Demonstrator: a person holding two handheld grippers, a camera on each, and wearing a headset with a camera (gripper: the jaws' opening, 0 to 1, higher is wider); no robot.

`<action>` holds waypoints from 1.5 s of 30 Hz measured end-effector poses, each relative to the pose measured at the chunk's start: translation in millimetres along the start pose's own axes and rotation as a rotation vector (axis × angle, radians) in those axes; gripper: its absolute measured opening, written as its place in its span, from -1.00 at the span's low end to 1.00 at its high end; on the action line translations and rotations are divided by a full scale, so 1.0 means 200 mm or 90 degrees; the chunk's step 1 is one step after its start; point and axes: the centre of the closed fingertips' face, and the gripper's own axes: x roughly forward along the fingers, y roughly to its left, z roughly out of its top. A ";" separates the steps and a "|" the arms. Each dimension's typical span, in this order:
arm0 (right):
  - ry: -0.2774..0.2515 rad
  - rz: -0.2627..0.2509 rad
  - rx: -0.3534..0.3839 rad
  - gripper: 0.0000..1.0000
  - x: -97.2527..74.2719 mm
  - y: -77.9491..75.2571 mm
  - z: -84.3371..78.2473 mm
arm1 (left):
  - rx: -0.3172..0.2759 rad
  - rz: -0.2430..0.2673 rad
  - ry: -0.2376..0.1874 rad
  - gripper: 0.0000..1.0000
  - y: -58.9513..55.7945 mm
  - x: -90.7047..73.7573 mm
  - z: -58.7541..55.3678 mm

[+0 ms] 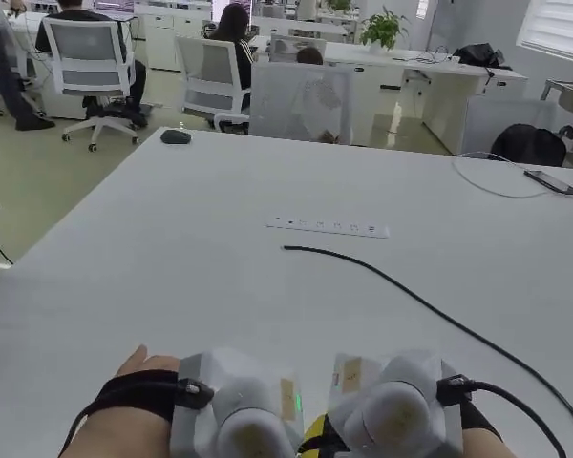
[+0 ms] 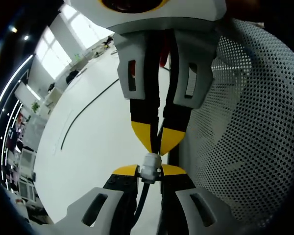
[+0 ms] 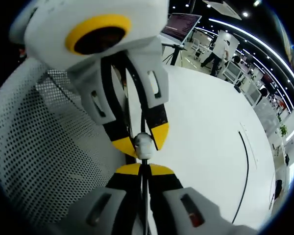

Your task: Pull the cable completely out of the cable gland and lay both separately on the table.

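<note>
Holding both tools low and close to your body, you have the white cable gland [image 2: 150, 165] clenched in the left tongs [image 2: 150, 170]. The right tongs [image 3: 138, 169] meet them tip to tip, and their yellow tips are pinched on the cable [image 2: 141, 200] just beside the gland.

By the look of it you are at the pulling step. The cable seems to run through the gland and is not yet out, and nothing of the pair lies on the bench [image 1: 172, 267]. The next move calls for a firm hold on the gland. Draw the right tongs straight back along the cable's line, and take a fresh grip if the free length is long. Pulling at an angle could jam the cable in the gland's collar or twist the gland out of your hold.

The gland is a small, pale, ribbed plastic piece, hardly wider than the tong tips. The cable is thin and dark, and it passes down between the jaws in both gripper views. White perforated mesh [image 2: 240, 122] sits just behind the work, probably a chair.

Further out, a long black cord [image 1: 411, 298] lies in a loose curve across the white bench. I cannot tell whether it is the same cable. Beyond it lie a white power strip [image 1: 329, 228], a dark mouse [image 1: 175, 136] at the far edge, and a phone [image 1: 551, 180] to the right. Past the bench are office chairs [image 1: 88, 57], with people seated at other desks.
</note>
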 end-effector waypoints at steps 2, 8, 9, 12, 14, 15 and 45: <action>0.022 -0.006 0.011 -0.92 0.00 -0.01 -0.04 | -0.003 0.003 0.006 -0.65 0.01 0.00 -0.01; 0.095 -0.008 0.063 -0.91 0.01 -0.04 -0.19 | -0.008 0.008 0.016 -0.65 0.02 0.00 -0.03; 0.111 -0.014 0.075 -0.91 0.01 -0.05 -0.21 | -0.008 0.008 0.016 -0.65 0.02 0.00 -0.03; 0.155 -0.030 0.083 -0.91 0.00 -0.07 -0.29 | -0.012 0.011 0.017 -0.65 0.03 0.00 -0.03; 0.172 -0.030 0.092 -0.90 0.00 -0.07 -0.32 | -0.016 0.012 0.016 -0.66 0.03 0.00 -0.03; 0.172 -0.027 0.093 -0.89 0.00 -0.07 -0.32 | -0.019 0.013 0.012 -0.66 0.04 0.00 -0.03; 0.118 -0.022 0.059 -0.92 0.00 -0.05 -0.22 | -0.029 0.015 -0.011 -0.66 0.04 -0.01 0.01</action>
